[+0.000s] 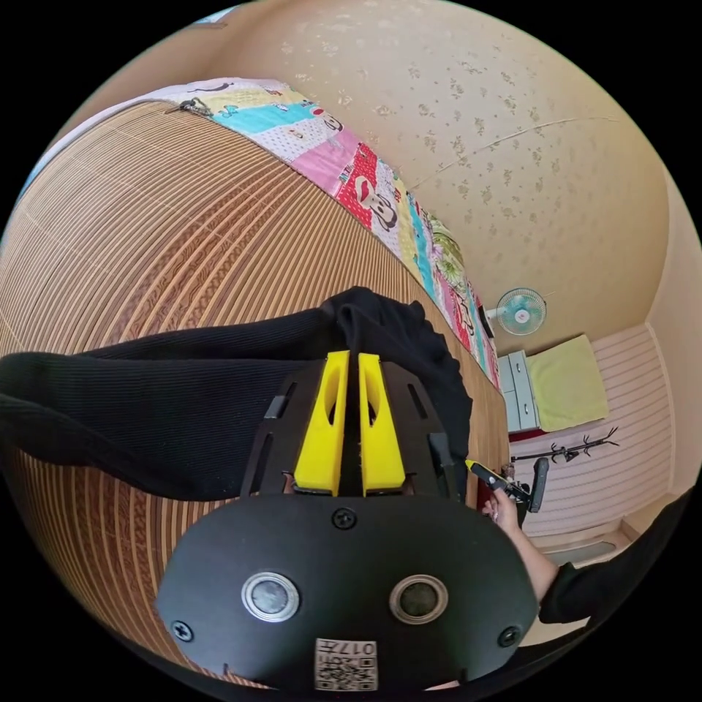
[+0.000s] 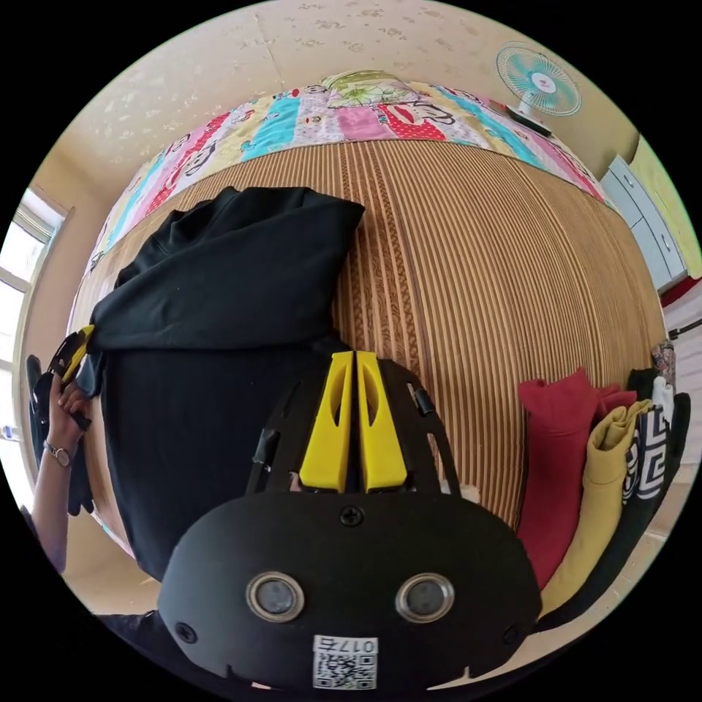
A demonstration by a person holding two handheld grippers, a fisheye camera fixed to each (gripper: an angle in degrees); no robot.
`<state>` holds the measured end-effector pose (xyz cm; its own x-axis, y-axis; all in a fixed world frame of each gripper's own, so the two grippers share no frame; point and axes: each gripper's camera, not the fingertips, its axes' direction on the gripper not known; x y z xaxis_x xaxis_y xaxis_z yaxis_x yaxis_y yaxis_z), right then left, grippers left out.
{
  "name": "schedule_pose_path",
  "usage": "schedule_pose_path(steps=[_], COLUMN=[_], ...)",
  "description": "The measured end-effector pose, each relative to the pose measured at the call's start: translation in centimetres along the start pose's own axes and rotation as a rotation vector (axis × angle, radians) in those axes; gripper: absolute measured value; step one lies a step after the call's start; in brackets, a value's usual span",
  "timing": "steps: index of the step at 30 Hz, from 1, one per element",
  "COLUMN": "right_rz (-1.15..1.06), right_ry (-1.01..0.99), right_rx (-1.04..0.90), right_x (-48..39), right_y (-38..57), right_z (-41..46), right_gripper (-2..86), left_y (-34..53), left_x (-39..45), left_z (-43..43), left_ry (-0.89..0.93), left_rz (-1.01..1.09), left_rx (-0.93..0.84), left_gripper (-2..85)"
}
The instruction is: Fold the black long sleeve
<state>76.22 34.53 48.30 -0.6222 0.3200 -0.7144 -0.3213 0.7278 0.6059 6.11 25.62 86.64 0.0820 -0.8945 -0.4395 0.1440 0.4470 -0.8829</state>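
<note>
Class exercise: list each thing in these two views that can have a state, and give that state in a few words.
left gripper: shut on the black long sleeve.
right gripper: shut on the black long sleeve.
black long sleeve: partly folded, top part doubled over, lying on the mat.
woven mat: spread flat.
red garment: folded, draped over the mat's edge.
yellow garment: folded, draped beside it.

2 close low views across the bed mat (image 1: 146,219), both sharing the wall fan (image 2: 539,79).

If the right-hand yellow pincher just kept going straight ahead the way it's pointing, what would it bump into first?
Most likely the black long sleeve: the right gripper has its jaws together with the tips at the garment's edge, where it lies on the striped mat. Depth is unclear, so whether they already pinch fabric cannot be told.
</note>
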Motion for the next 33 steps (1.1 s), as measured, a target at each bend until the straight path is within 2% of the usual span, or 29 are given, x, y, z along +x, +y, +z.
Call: schedule_pose_path(steps=[3,8,11,16,20,23,25,26,28,29,30,31,32,33], right_rz=[-0.079,-0.077,-0.055,0.04,0.058,0.036,0.029,0.045,0.083,0.106,0.122,0.131,0.153,0.177], right_ry=[0.174,0.202,0.206,0.1,0.007,-0.011,-0.021,-0.035,-0.066,-0.087,-0.103,-0.11,-0.119,-0.131], right_rx=[0.006,-0.019,0.04,0.094,0.156,0.162,0.153,0.151,0.154,0.165,0.171,0.17,0.162,0.157], right_x=[-2.1,-3.5,-3.5,-2.9,-4.1,-4.2,-3.3,-2.3,-0.4,0.8,1.8,2.3,3.1,3.8], right_y=[0.1,-0.5,0.5,1.9,2.3,1.9,1.7,1.6,1.5,1.6,1.7,1.8,2.0,2.3], right_z=[1.4,0.7,-1.2,-3.8,-4.8,-4.8,-4.9,-5.1,-5.7,-6.1,-6.4,-6.4,-6.4,-6.4], right_gripper=[0.8,0.7,0.5,0.3,0.2,0.2,0.2,0.3,0.3,0.4,0.4,0.5,0.6,0.8], left_y=[0.0,2.6,5.5,8.3,7.9,6.2,4.2,3.6,2.0,1.8,1.9,2.4,2.9,3.9], left_x=[0.5,0.2,-0.8,-3.6,-5.5,-6.3,-4.3,-3.0,4.2,6.5,11.2,15.8,17.9,21.6], left_z=[1.1,-1.3,-4.9,-11.5,-11.0,-9.6,-9.0,-9.0,-8.2,-7.8,-6.4,-4.2,-2.7,0.9], left_ry=[-0.039,-0.032,-0.059,-0.186,-0.195,-0.248,-0.335,-0.368,-0.429,-0.42,-0.384,-0.354,-0.344,-0.32], left_rz=[0.043,0.036,-0.052,-0.361,-0.563,-0.648,-0.568,-0.526,-0.223,-0.119,0.098,0.304,0.398,0.561], left_rx=[-0.071,-0.059,0.039,0.275,0.38,0.435,0.454,0.458,0.468,0.466,0.445,0.391,0.351,0.237], left_gripper=[3.8,6.3,7.7,14.2,16.3,12.7,5.3,5.1,4.3,4.2,4.1,4.0,4.0,4.1])
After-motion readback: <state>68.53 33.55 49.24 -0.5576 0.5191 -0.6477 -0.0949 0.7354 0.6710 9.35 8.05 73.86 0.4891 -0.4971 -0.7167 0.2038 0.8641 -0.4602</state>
